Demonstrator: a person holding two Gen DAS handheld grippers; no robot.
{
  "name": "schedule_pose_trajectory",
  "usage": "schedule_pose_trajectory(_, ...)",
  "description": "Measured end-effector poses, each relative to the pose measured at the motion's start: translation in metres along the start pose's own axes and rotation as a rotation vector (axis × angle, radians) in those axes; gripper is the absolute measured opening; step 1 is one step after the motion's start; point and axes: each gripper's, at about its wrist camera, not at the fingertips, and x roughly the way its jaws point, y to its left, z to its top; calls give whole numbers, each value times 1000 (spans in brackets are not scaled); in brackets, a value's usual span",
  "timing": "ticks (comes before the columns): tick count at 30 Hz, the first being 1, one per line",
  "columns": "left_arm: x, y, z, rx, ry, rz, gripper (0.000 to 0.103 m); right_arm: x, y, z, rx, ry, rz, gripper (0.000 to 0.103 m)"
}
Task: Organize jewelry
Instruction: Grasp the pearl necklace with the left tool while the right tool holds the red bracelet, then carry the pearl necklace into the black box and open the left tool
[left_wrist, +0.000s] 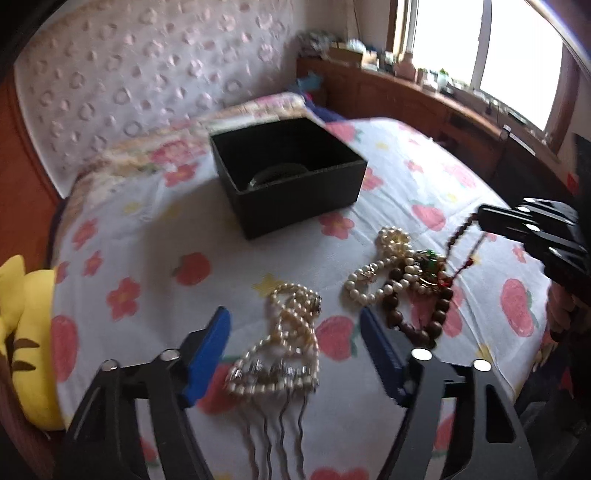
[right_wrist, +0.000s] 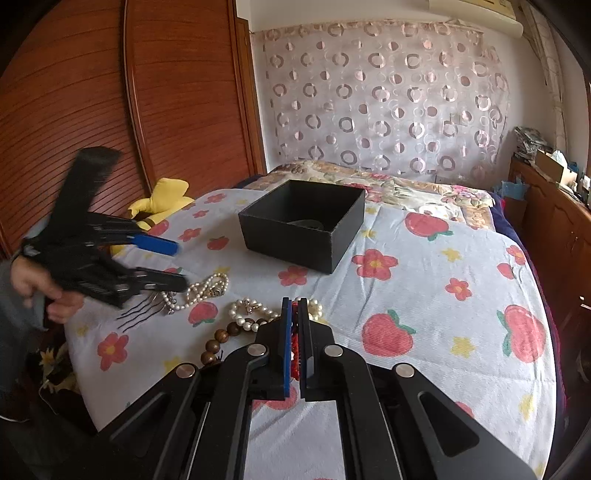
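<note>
Pickup step. Right hand-held gripper (right_wrist: 295, 306), lower centre, is clenched on a red bead string (right_wrist: 295, 347). Left hand-held gripper (left_wrist: 295, 325) is released, straddling the pearl hair comb (left_wrist: 284, 354) on the bed (left_wrist: 406, 177). Next: clamp the comb, then carry it to the black box (left_wrist: 295, 199), upper centre.

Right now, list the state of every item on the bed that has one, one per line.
Black square cardboard box: lid off, a ring-shaped piece inside.
Pearl hair comb with metal prongs: flat on the sheet, between open jaws, not gripped.
Left hand-held gripper: open.
Right hand-held gripper: shut on red bead string.
Brown wooden bead bracelet: lying loose.
White pearl necklace: heaped, tangled.
</note>
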Motion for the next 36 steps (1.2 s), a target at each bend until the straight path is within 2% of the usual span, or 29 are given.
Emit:
schedule_pose_trajectory(3,21,4,8,-4,66,10,54,0,0,0,4,-2,3,4)
schedule_pose_trajectory(6,36,8,10,-15,113,7,54,0,0,0,3,-2,3,4)
schedule_pose_trajectory(11,40,4,10,4,115,20,52,1,3,-1,2,-3,9,4)
schedule_pose_trajectory(14,38,-4,10,39,94,12,18,2,4,-2,3,0,9,4)
schedule_pose_trajectory(15,37,-5,10,37,91,11,13,2,5,-2,5,0,10,4)
schedule_pose_trajectory(17,34,-6,8,51,77,20,11,3,6,-3,7,2,10,4)
schedule_pose_trajectory(21,14,5,3,-7,3,24,11,4,7,-3,8,3,10,4)
schedule_pose_trajectory(25,-27,22,-4,-88,-113,13,10,4,4,-4,7,3,11,4)
schedule_pose_trajectory(36,-102,30,14,-123,-303,42,11,8,13,-1,-9,-1,11,4)
